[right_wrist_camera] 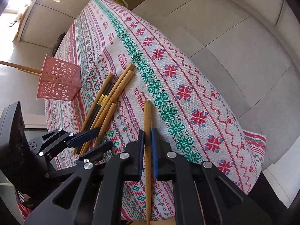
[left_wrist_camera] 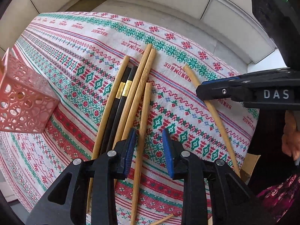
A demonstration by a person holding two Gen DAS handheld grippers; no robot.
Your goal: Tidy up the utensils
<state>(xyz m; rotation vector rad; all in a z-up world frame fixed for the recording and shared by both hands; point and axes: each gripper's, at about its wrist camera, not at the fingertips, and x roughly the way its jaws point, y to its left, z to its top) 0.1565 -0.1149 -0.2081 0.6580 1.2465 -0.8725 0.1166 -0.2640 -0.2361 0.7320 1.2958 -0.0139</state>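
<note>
Between blue jaws — round bamboo chopstick (right_wrist_camera: pixel 147 123).

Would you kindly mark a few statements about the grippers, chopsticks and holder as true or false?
1. The right gripper is closed on a bamboo chopstick. True.
2. The left gripper grips a black chopstick. False: its jaws are open, with a bamboo chopstick lying between them.
3. The pink holder already contains chopsticks. True.
4. The black chopsticks have silver bands. False: the bands are gold.
5. The tablecloth is plain white. False: it is patterned red and green.
</note>
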